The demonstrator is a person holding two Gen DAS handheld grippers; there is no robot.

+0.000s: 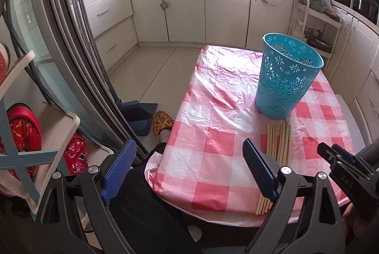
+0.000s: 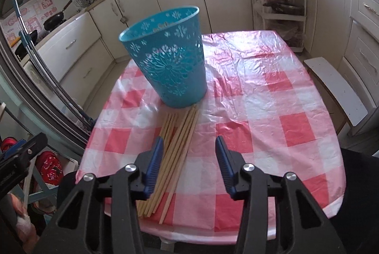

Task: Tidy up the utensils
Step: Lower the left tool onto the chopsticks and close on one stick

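Several wooden chopsticks lie side by side on the red-and-white checked tablecloth, their far ends touching a blue perforated plastic basket that stands upright. They also show in the left wrist view, in front of the basket. My right gripper is open and empty, hovering above the near half of the chopsticks. My left gripper is open and empty, above the table's near left edge, left of the chopsticks. The right gripper shows at that view's right edge.
The table stands in a kitchen with cream cabinets behind. A white bench runs along the table's right side. A sliding door frame, a dustpan and a shelf with red slippers are at the left.
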